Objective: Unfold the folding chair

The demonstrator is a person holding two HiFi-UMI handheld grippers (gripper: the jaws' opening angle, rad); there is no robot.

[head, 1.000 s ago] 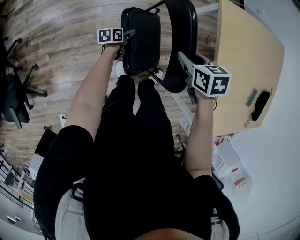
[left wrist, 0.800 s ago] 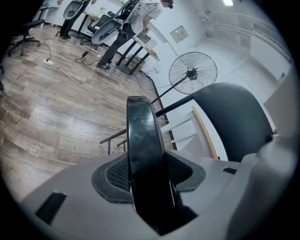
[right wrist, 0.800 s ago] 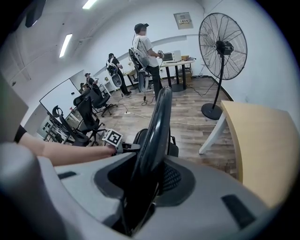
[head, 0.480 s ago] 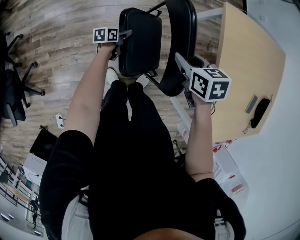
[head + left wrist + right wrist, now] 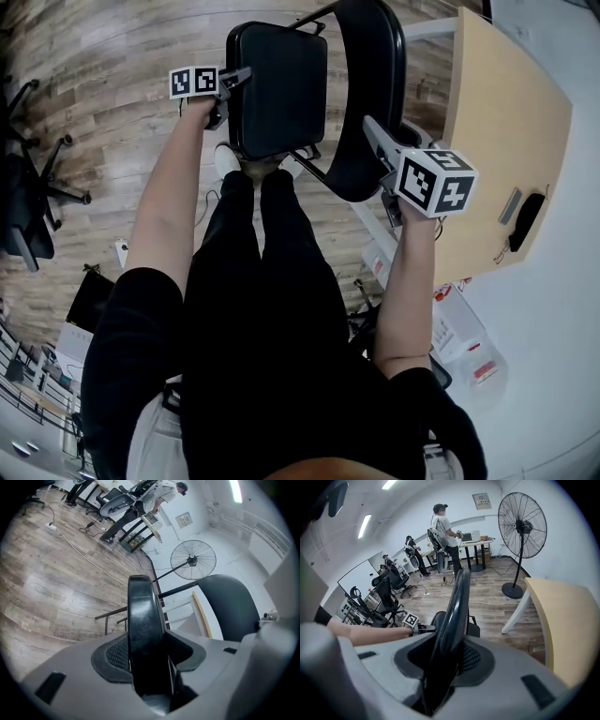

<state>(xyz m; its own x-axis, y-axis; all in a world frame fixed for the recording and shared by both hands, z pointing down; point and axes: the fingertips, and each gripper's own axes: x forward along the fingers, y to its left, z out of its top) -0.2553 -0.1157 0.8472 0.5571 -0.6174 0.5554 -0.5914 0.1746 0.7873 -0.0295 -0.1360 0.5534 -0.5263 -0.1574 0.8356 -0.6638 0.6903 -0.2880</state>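
Observation:
A black folding chair stands in front of me on the wood floor. In the head view its padded seat (image 5: 278, 89) faces up, and the curved backrest (image 5: 370, 103) rises to its right. My left gripper (image 5: 234, 81) is shut on the seat's left edge. In the left gripper view that seat edge (image 5: 144, 620) fills the gap between the pads of the left gripper (image 5: 146, 658). My right gripper (image 5: 377, 139) is shut on the near edge of the backrest (image 5: 454, 606), which stands edge-on in the right gripper (image 5: 443, 665).
A light wooden table (image 5: 502, 141) stands close on the right, with boxes (image 5: 459, 323) on the floor under it. A standing fan (image 5: 521, 527) is beyond the table. An office chair (image 5: 28, 197) sits at the far left. People stand by desks at the back of the room.
My left gripper has moved left and down with the seat, swinging it away from the backrest so that more of its face shows. The right gripper has shifted slightly right with the backrest.

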